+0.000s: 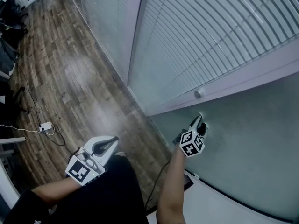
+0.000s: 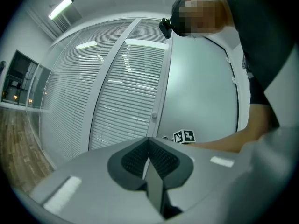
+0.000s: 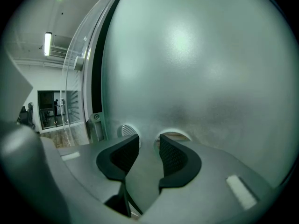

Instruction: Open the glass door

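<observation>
The frosted glass door (image 1: 252, 139) fills the right of the head view. My right gripper (image 1: 201, 119) has its tips right at the glass near the door's left edge, just below a small round knob (image 1: 198, 94) on the frame. In the right gripper view its jaws (image 3: 149, 146) stand apart, with only glass (image 3: 187, 69) seen between the pads. Two round fittings (image 3: 175, 135) on the glass show just behind the fingertips. My left gripper (image 1: 110, 143) hangs low over the floor, away from the door, and its pads (image 2: 161, 160) are closed together with nothing held.
A glass wall with white blinds (image 1: 210, 27) runs left of the door. On the wooden floor (image 1: 70, 78) a cable leads to a white plug block (image 1: 45, 126). Dark chairs (image 1: 9, 17) stand at the far left. My dark-clothed legs (image 1: 107, 195) fill the lower middle.
</observation>
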Motion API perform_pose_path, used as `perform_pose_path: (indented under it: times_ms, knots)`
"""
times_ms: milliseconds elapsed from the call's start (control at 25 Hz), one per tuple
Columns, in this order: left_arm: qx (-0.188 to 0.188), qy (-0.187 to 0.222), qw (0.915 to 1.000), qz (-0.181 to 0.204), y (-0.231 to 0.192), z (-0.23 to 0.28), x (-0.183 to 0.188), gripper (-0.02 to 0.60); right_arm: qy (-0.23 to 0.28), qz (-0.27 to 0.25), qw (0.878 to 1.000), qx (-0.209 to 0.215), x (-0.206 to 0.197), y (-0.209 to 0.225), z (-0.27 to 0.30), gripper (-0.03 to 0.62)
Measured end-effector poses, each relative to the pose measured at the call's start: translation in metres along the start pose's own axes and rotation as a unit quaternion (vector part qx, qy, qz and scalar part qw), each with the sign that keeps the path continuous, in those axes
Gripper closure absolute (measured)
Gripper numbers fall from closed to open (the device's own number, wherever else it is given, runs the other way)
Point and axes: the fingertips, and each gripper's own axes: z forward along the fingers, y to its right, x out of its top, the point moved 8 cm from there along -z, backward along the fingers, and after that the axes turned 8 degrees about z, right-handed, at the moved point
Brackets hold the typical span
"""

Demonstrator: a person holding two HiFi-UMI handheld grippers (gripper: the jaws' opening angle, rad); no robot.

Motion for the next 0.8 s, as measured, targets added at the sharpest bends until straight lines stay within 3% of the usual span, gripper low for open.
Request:
perform_pose_path:
  times_ms: [800]
  knots:
    - [-0.011, 0.025, 0.9996, 0.0, -0.001, -0.02, 0.007, 0.581, 0.005, 0.011, 1.0, 0.017, 0.0, 0.003, -0.016, 0.465]
